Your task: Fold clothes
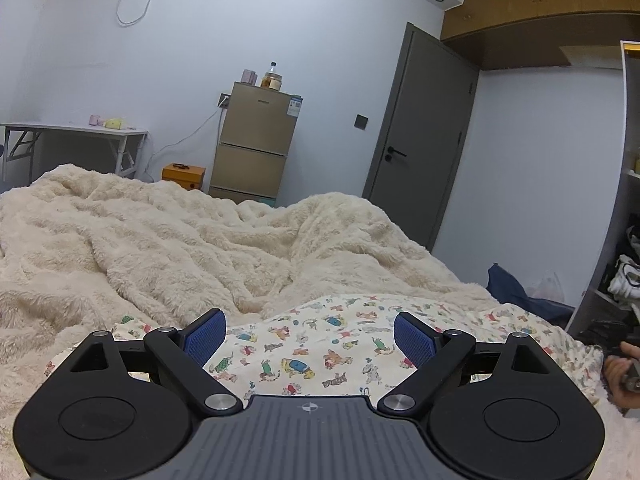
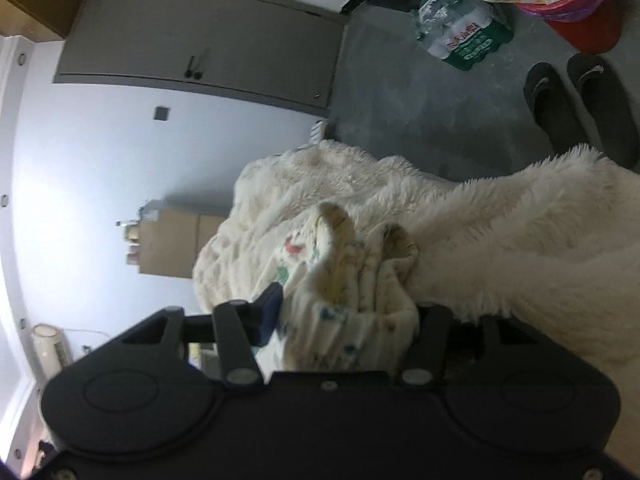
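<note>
At the far left of the left wrist view, a white folding table (image 1: 76, 128) stands against the wall, well apart from the work. Next comes the cream fleece blanket (image 1: 160, 232), rumpled over the bed and serving as the bed's working layer under the clothes. In the foreground the left hand-held gripper (image 1: 310, 334) is released, its blue pads (image 1: 204, 336) spread wide with nothing between them. It hovers over the cartoon-print garment (image 1: 320, 352), which lies spread fairly flat on the blanket at the near edge of the bed; the wide gap looks like readiness to pinch an edge or corner of that cloth. Behind stand a tan fridge (image 1: 256, 140) and a grey door (image 1: 424, 140).

In the right wrist view, which is rolled sideways, the right hand-held gripper (image 2: 348, 312) is clenched on a bunched handful of the same cartoon-print garment (image 2: 344, 280), the cloth gathered in folds between its fingers. Only one blue pad shows; the other is buried in fabric. That end appears lifted off the blanket (image 2: 520, 248), probably to carry it across for a fold. Further right, on the floor, sit black slippers (image 2: 580, 108) and a red bin (image 2: 580, 12).
</note>
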`<state>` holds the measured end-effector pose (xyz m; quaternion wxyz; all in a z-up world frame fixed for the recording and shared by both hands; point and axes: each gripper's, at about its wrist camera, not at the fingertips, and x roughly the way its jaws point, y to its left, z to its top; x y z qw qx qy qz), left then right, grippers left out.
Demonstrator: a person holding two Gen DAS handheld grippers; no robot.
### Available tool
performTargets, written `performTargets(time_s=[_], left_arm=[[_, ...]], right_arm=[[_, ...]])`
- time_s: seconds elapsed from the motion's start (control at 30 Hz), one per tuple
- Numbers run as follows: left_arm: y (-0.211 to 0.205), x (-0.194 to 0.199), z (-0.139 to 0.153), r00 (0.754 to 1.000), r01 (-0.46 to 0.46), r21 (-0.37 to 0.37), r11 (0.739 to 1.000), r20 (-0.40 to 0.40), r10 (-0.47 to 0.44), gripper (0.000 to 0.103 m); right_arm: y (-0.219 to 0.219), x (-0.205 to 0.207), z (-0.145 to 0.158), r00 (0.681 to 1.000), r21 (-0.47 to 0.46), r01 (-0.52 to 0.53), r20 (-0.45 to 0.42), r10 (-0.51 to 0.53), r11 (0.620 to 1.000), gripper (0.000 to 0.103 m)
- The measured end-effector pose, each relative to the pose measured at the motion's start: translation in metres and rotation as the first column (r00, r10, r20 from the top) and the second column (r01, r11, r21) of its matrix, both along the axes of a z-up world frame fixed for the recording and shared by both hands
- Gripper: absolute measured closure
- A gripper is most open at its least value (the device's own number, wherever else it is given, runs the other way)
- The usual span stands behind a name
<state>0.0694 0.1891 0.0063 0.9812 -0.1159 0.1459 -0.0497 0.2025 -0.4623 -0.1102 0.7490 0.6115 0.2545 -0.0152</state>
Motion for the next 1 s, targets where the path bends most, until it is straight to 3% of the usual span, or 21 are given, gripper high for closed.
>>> performTargets(time_s=[0.07, 0.2, 0.53, 0.7, 0.77, 0.9, 0.93, 1.0], left_arm=[[0.0, -0.001, 0.001, 1.0, 0.0, -0.006, 1.0, 0.009, 0.0, 0.015], [0.0, -0.002, 0.005, 1.0, 0.0, -0.017, 1.0, 0.021, 0.0, 0.015], [0.005, -0.006, 0.01, 0.999, -0.016, -0.041, 0.999, 0.034, 0.018, 0.014], [0.005, -0.006, 0.013, 0.999, -0.019, -0.037, 0.999, 0.03, 0.02, 0.014], [0.004, -0.006, 0.014, 0.999, -0.018, -0.031, 0.999, 0.03, 0.019, 0.012], [-0.001, -0.005, 0.017, 0.999, -0.007, -0.022, 1.0, 0.031, 0.008, 0.01], [-0.003, -0.005, 0.017, 1.0, -0.001, -0.019, 1.0, 0.031, 0.002, 0.009], [-0.007, -0.004, 0.018, 1.0, 0.01, -0.012, 1.0, 0.027, -0.01, 0.009]], right_arm=[[0.007, 0.003, 0.023, 1.0, -0.128, -0.01, 0.012, 0.012, 0.992, 0.078], [0.007, 0.001, 0.072, 0.996, -0.218, 0.0, 0.082, 0.018, 0.976, 0.082], [-0.049, -0.026, 0.186, 0.968, -0.338, 0.148, 0.242, -0.067, 0.93, 0.083], [-0.102, -0.047, 0.215, 0.953, -0.362, 0.253, 0.256, -0.165, 0.897, 0.083], [-0.125, -0.06, 0.232, 0.939, -0.392, 0.312, 0.264, -0.218, 0.866, 0.083], [-0.145, -0.082, 0.266, 0.895, -0.481, 0.433, 0.326, -0.304, 0.762, 0.083], [-0.141, -0.085, 0.275, 0.893, -0.528, 0.441, 0.339, -0.296, 0.725, 0.083], [-0.122, -0.089, 0.3, 0.899, -0.658, 0.433, 0.363, -0.244, 0.616, 0.083]])
